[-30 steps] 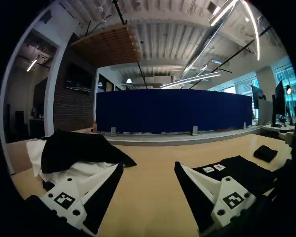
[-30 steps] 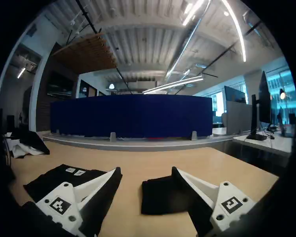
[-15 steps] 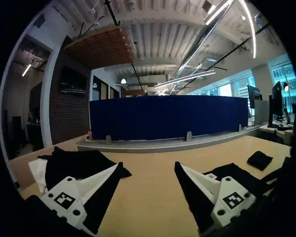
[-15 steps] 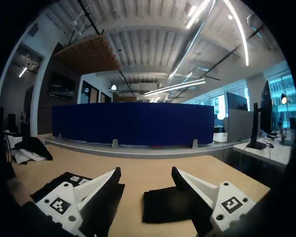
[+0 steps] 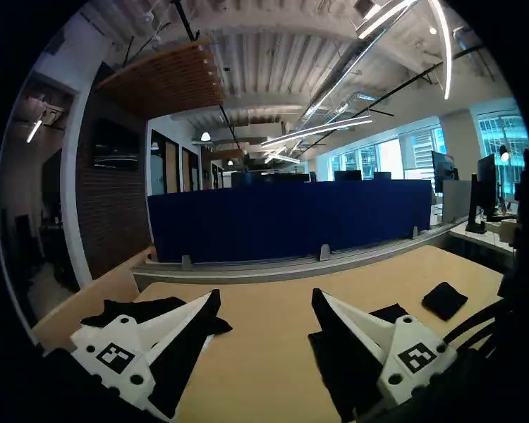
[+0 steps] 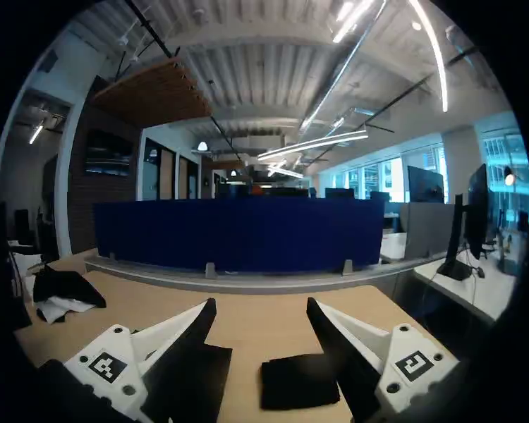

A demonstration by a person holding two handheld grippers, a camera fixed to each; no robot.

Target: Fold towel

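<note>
My left gripper (image 5: 264,295) is open above the wooden table (image 5: 264,352), nothing between its fingers. A flat black towel (image 5: 390,312) lies partly hidden behind its right finger. A small folded black towel (image 5: 444,299) sits farther right. In the right gripper view, my right gripper (image 6: 259,304) is open too and holds nothing. The folded black towel (image 6: 296,381) lies below it, between the fingers and nearer the right one. The corner of the flat black towel (image 6: 214,361) shows beside the left finger.
A heap of black cloth (image 5: 141,309) lies at the table's left; in the right gripper view, this heap (image 6: 63,290) shows black over white. A blue partition (image 5: 286,218) runs along the table's far edge. Desks with monitors (image 6: 469,211) stand to the right.
Both grippers have risen and drawn back, so the towels sit lower and smaller and the room beyond the partition shows. Both stay open.
</note>
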